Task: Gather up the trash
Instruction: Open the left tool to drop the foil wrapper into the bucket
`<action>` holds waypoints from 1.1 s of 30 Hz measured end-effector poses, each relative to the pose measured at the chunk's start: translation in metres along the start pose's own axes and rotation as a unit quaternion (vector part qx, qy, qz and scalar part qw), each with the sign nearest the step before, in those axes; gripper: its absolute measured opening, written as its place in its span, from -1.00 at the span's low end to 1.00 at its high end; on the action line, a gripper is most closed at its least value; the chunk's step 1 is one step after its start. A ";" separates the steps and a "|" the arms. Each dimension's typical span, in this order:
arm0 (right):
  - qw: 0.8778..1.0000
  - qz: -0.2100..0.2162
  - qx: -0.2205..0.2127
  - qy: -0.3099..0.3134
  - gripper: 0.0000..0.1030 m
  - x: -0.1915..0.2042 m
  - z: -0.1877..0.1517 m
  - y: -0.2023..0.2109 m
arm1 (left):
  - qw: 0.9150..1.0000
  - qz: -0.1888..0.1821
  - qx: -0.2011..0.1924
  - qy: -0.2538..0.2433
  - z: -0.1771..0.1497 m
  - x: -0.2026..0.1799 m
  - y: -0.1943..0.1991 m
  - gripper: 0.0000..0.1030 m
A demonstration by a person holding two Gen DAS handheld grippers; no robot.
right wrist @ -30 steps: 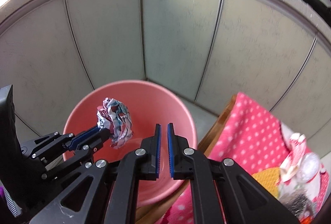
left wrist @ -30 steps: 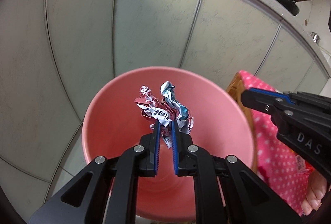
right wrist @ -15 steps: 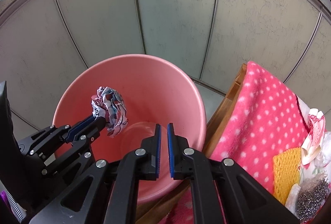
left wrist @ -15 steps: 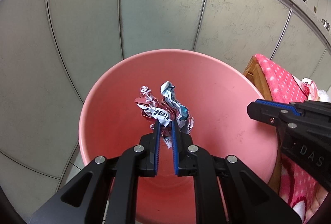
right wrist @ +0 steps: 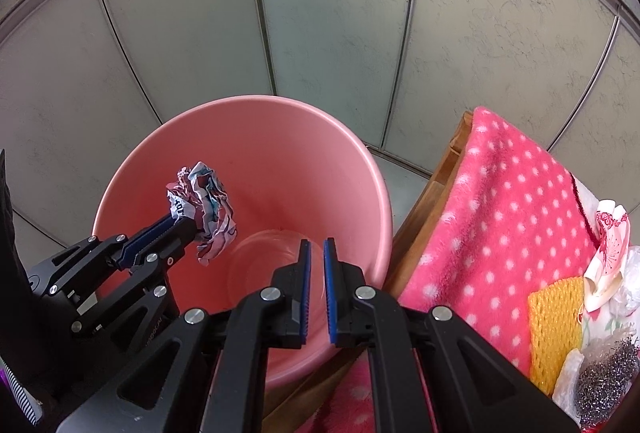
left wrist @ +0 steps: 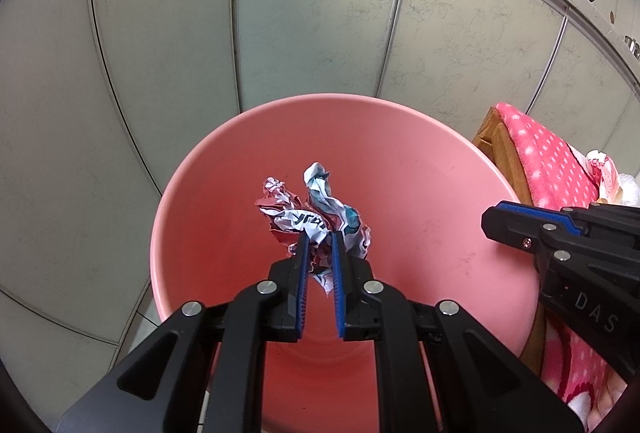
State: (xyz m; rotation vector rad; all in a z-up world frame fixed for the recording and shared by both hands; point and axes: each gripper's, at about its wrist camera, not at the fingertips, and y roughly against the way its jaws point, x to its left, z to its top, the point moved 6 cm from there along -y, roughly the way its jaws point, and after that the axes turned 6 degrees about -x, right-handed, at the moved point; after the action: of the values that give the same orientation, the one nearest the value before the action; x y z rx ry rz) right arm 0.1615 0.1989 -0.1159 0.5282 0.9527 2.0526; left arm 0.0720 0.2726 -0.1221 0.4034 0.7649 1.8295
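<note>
My left gripper (left wrist: 319, 239) is shut on a crumpled red, white and teal wrapper (left wrist: 316, 211) and holds it over the mouth of a pink plastic bucket (left wrist: 420, 137). The same wrapper (right wrist: 204, 201) and the left gripper (right wrist: 182, 223) show in the right wrist view, inside the bucket's rim (right wrist: 360, 153). My right gripper (right wrist: 313, 245) is shut and empty, above the bucket's right front edge. It shows at the right of the left wrist view (left wrist: 496, 219).
The bucket stands on grey floor tiles (left wrist: 312, 17). To its right is a wooden table edge (right wrist: 436, 193) under a pink dotted cloth (right wrist: 512, 201), with a yellow net (right wrist: 556, 317), steel wool (right wrist: 608, 373) and plastic bits. A clear cup lies in the bucket bottom (right wrist: 260, 265).
Both grippers have tilted down and moved closer over the bucket, which now fills more of each view. The left gripper still holds the wrapper.
</note>
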 end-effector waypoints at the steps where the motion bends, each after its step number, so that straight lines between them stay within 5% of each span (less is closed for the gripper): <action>1: 1.000 -0.001 -0.001 -0.001 -0.85 0.000 -0.001 0.002 | 1.000 0.001 0.000 0.001 -0.001 0.000 0.000 -0.81; 4: 1.000 -0.002 0.001 -0.006 -0.75 -0.001 -0.001 0.004 | 1.000 0.005 0.002 0.001 -0.001 0.001 0.001 -0.75; 7: 1.000 -0.003 -0.004 -0.012 -0.32 -0.004 -0.001 0.008 | 1.000 0.009 0.005 0.003 0.000 0.002 0.003 -0.71; 12: 1.000 -0.003 -0.012 -0.016 -0.30 -0.009 0.001 0.016 | 1.000 0.001 0.003 0.013 0.005 0.004 0.009 -0.27; 24: 0.998 0.021 -0.040 -0.031 -0.29 -0.015 0.007 0.052 | 0.999 -0.039 -0.021 0.027 0.025 0.004 0.039 -0.24; 33: 0.993 0.038 -0.107 -0.046 -0.20 -0.040 0.021 0.115 | 0.994 -0.079 -0.068 0.037 0.056 0.001 0.088 -0.24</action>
State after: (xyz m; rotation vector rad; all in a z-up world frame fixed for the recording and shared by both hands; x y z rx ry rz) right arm 0.1429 0.1301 -0.0147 0.5452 0.6586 2.1463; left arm 0.0431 0.2708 -0.0217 0.1838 0.6977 1.7428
